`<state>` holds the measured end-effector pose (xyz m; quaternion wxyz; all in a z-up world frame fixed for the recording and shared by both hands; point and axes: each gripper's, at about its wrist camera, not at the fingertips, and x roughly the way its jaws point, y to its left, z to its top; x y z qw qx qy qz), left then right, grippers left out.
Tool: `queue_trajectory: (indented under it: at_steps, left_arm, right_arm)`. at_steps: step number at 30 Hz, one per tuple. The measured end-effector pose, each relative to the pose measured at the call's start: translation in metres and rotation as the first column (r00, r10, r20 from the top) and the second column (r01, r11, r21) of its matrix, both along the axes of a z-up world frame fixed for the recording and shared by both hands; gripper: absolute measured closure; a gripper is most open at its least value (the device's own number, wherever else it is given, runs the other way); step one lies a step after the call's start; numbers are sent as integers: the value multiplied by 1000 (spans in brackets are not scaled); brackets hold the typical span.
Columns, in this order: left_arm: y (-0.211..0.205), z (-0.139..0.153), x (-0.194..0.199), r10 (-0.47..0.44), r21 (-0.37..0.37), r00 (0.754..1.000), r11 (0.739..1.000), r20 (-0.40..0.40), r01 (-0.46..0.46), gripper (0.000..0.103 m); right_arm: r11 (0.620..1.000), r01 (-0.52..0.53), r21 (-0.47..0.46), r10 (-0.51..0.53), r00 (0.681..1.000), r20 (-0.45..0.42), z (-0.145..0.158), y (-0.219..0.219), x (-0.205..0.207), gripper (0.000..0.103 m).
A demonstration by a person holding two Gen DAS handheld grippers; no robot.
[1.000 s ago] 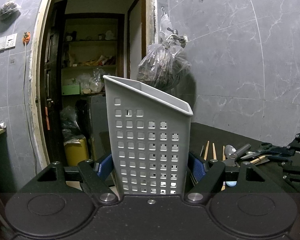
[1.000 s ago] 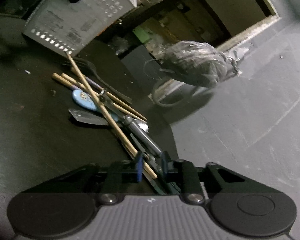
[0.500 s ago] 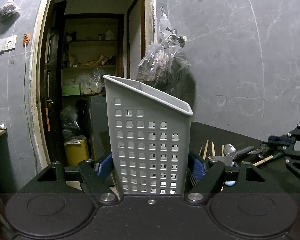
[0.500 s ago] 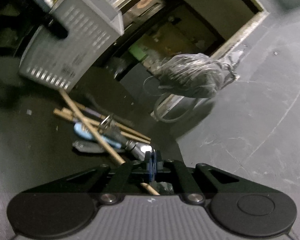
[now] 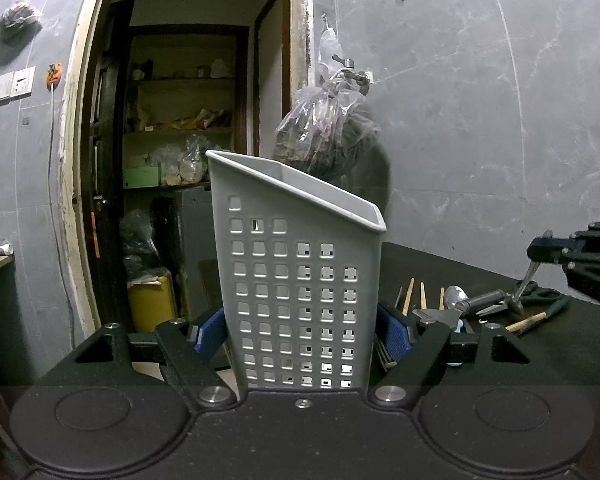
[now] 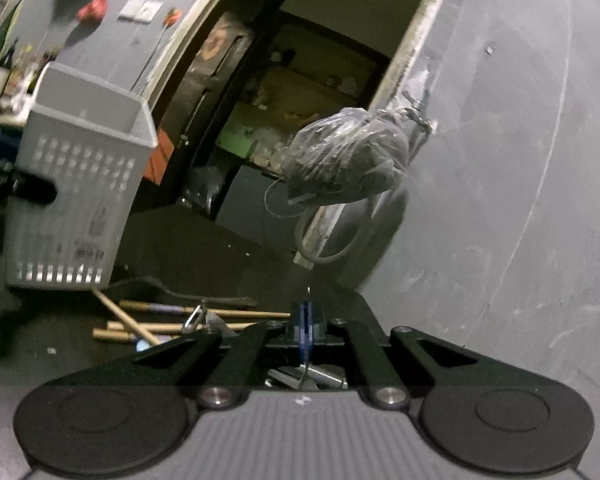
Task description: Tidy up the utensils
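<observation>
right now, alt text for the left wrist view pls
The left gripper clamps a tall grey perforated plastic utensil holder between its blue-padded fingers. Wooden chopsticks and a metal spoon lie beside it on the black table.

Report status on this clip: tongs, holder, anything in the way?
Left tongs clamped on grey holder, upright. Right tongs shut on thin metal utensil, lifted. Remaining utensils piled beside holder; path clear.

The open slanted mouth of the grey perforated plastic caddy (image 5: 300,280) is left unobstructed; scattered wooden chopsticks (image 5: 410,294) crowd the black worktop (image 5: 560,352) beside it.
</observation>
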<state>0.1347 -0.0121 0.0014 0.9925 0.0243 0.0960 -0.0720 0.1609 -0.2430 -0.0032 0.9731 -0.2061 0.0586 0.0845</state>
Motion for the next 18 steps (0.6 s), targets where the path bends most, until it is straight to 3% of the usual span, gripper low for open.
queue_trajectory:
  at_steps: [11,18]
  left_arm:
    - [-3,1,-11,3,13,1000,1000,-6,-3,24]
    - [-3,1,-19,-4,8,1000,1000,-8,4,24]
  right_arm:
    - [967,-10,256,3,1000,26,25,-30,-8,101]
    - [946,-16,323,-18,995,102,44,-22,-26,101]
